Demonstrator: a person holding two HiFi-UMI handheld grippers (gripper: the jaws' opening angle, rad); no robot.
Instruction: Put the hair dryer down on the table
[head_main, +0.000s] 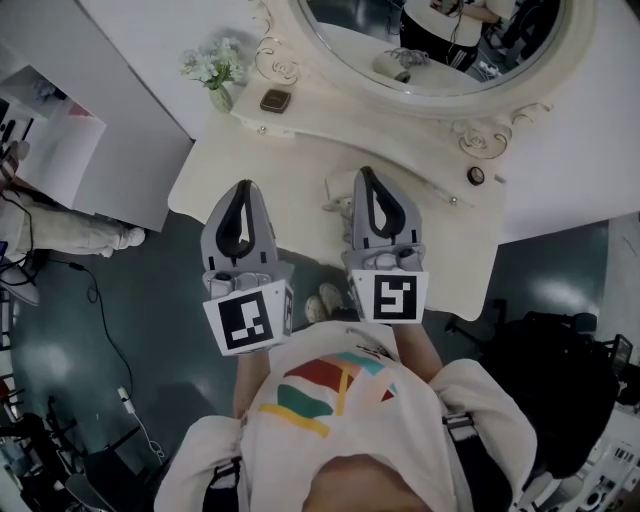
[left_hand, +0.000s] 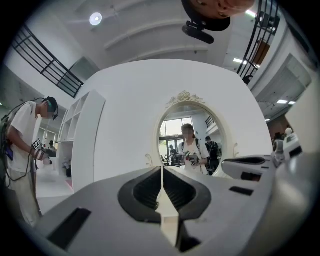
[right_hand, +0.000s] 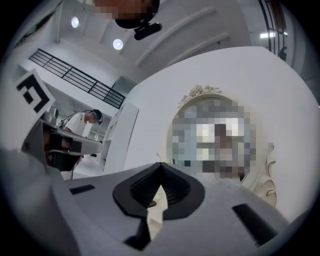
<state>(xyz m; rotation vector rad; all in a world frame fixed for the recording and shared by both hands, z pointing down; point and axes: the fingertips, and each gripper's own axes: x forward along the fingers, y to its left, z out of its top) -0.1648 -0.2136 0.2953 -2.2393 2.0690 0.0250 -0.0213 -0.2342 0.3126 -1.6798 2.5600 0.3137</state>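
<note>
Hair dryer (head_main: 336, 193) lies on the table (head_main: 250, 165) beside the right gripper (head_main: 364, 173), fingers closed empty; left gripper (head_main: 243, 186) likewise.

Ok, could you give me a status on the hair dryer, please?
Left gripper, right gripper shut, empty. Hair dryer apparently on table, partly behind right gripper. Vase well back.

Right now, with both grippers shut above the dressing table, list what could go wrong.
1. A white object, probably the hair dryer, lies near the dressing table's front edge, partly hidden under the right gripper; a low sweep could knock it off.
2. The flower vase stands at the table's back left corner, beyond the left gripper; a forward reach could tip it.
</note>
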